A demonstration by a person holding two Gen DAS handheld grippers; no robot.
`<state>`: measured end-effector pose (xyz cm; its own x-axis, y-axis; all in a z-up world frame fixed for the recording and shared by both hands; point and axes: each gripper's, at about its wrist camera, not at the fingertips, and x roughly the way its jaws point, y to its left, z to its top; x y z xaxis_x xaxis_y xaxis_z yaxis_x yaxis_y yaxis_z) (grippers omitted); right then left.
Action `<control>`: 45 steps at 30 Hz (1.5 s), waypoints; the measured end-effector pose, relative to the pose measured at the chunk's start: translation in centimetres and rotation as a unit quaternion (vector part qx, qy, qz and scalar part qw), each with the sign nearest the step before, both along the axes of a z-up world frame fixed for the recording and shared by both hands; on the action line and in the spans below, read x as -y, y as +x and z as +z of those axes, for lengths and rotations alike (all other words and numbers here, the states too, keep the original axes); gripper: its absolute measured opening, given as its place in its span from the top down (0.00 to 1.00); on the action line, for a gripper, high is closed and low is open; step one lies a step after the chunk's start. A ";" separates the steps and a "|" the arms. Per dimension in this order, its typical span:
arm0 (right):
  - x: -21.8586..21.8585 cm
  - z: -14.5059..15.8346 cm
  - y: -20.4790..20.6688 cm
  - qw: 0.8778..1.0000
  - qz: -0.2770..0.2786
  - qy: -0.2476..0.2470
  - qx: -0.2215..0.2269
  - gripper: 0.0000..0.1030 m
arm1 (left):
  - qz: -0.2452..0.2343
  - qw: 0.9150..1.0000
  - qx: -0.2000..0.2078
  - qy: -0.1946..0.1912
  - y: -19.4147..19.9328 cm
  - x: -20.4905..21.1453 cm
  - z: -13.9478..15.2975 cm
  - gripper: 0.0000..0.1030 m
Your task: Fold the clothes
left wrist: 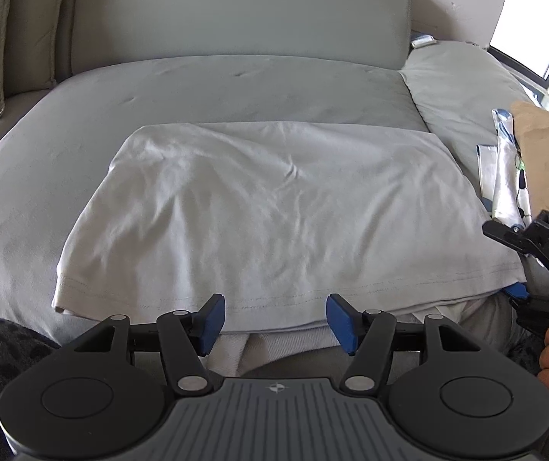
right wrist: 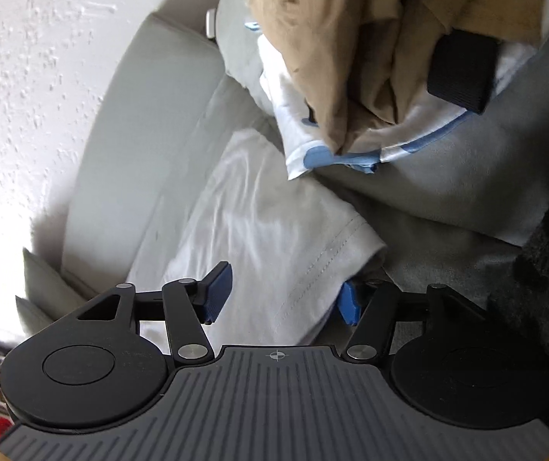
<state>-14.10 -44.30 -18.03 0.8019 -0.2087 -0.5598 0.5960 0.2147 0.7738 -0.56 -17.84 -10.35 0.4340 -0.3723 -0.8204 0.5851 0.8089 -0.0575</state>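
Left tool [left wrist: 274,320] gapes, tilted down over the white shirt's [left wrist: 274,211] hem; right tool [right wrist: 280,296] open astride its corner.

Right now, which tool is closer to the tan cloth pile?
Right. The right tool sits at the white shirt's corner just below the tan cloth pile; the left tool is at the shirt's middle hem, farther away.

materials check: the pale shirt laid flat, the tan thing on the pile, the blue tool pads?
Pale shirt: thin knit jersey, probably cotton, matte; soft creases and a double-stitched hem. Tan garment: heavier woven cloth, matte, with broad stiff folds; fibre unclear. Blue pads: rubbery or soft plastic, dull finish, on black plastic arms.
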 end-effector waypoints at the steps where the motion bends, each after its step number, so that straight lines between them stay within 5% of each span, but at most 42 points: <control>1: 0.0 -0.1 -0.1 1.000 -0.005 0.004 0.005 0.41 | 0.004 1.000 0.000 -0.001 0.1 -0.2 0.0 0.43; 10: -0.5 0.3 -0.1 0.999 -0.028 -0.014 -0.034 0.92 | 0.035 0.999 -0.009 -0.018 1.3 -2.7 0.2 0.43; 22: -5.2 7.9 7.8 0.975 0.056 -0.182 -0.115 0.94 | 0.146 0.986 -0.010 -0.086 6.8 -11.2 2.9 0.38; 28: -11.9 10.3 16.0 0.935 0.175 -0.286 -0.119 0.94 | 0.196 0.974 0.015 -0.109 8.3 -16.2 4.8 0.36; 33: -19.5 9.5 20.5 0.873 0.318 -0.353 -0.110 0.94 | 0.231 0.965 0.017 -0.126 8.8 -19.0 5.4 0.36; 35: -21.9 8.1 21.4 0.847 0.379 -0.349 -0.131 0.94 | 0.238 0.962 0.011 -0.132 9.2 -19.7 5.4 0.36; 37: -23.4 6.5 22.5 0.834 0.407 -0.338 -0.157 0.94 | 0.240 0.961 0.004 -0.135 9.4 -19.9 5.1 0.36; 42: -21.7 6.1 22.7 0.864 0.385 -0.287 -0.152 0.94 | 0.243 0.959 -0.006 -0.144 9.4 -20.3 4.7 0.36; 45: -19.3 7.5 21.1 0.899 0.346 -0.244 -0.109 0.94 | 0.243 0.959 -0.008 -0.146 9.6 -20.4 4.6 0.36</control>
<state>7.03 -25.00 -10.50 0.7160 0.0345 -0.6973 0.3159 0.8746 0.3677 9.02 2.59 -5.78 0.6034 -0.3444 -0.7192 0.1407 0.9338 -0.3291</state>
